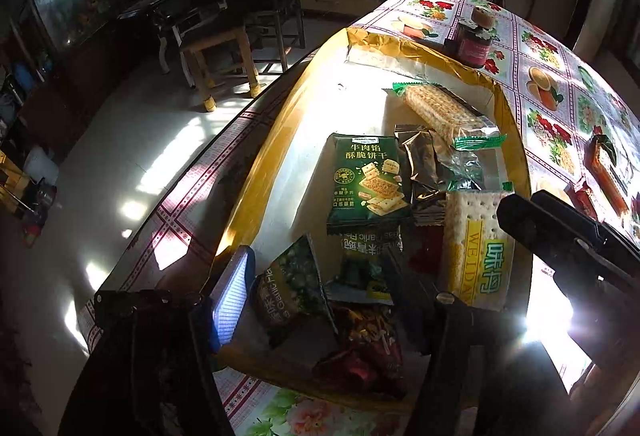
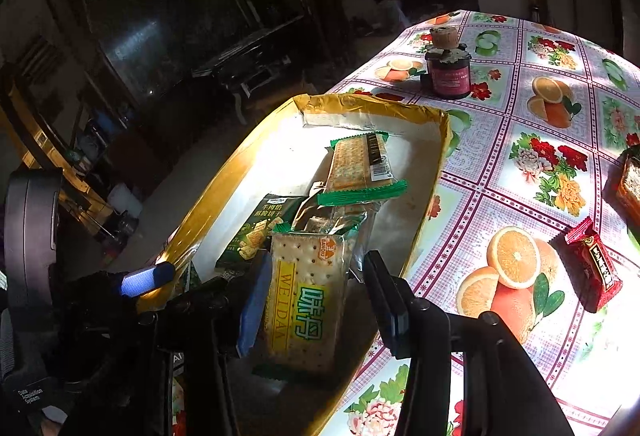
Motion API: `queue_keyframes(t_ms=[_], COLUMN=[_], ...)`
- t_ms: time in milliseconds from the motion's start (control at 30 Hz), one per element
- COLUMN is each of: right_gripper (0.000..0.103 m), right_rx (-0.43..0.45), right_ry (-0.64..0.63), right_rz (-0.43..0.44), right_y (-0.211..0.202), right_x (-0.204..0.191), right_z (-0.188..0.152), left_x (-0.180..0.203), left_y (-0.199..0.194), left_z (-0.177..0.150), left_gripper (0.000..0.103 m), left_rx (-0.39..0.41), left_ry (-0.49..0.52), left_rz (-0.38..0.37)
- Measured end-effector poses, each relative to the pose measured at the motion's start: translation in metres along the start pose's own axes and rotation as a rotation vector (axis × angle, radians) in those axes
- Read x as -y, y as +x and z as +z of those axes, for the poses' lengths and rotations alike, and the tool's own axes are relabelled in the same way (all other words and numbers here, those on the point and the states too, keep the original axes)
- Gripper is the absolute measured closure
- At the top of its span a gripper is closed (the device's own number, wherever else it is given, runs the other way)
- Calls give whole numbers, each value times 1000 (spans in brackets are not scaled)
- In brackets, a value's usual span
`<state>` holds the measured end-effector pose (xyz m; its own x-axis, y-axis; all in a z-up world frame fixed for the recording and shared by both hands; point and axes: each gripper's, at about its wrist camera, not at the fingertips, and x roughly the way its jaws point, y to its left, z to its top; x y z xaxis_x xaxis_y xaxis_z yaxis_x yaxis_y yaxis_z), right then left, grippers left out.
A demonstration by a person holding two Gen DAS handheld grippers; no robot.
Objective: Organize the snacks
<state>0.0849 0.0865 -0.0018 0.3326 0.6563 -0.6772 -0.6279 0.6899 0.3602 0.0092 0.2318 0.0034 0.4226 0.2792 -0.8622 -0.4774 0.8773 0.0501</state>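
A shallow cardboard tray (image 1: 280,139) with yellow-taped walls holds several snack packs. A yellow WEIDA cracker pack (image 2: 304,308) lies at its near end, between the fingers of my open right gripper (image 2: 316,300); I cannot tell whether the pads touch it. It also shows in the left wrist view (image 1: 476,252). A dark green biscuit pack (image 1: 366,183) and a long green-ended cracker pack (image 1: 440,111) lie further in. My left gripper (image 1: 320,288) is open above garlic-flavour green packs (image 1: 292,288). A red snack bar (image 2: 592,268) lies on the tablecloth outside the tray.
A dark jar with a cork lid (image 2: 446,71) stands on the fruit-print tablecloth (image 2: 532,139) beyond the tray. An orange-red packet (image 1: 604,171) lies at the right. The table edge drops to the floor on the left, with a wooden stool (image 1: 218,55) beyond.
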Motion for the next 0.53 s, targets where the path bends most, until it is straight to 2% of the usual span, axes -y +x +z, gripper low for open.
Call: queue_keyframes(t_ms=[167,533], right_gripper=[47,47], right_rx=[39,90], right_ry=[37,153], right_rz=[-22,-91], right_y=[-25,-78], right_x=[21,81], right_z=[-5,-28], left_x=[8,41], left_y=[-11,-24], left_z=[0,0], left_gripper=[33,31], left_rx=[20,26], left_ry=[11,52], left_rz=[-2,-41])
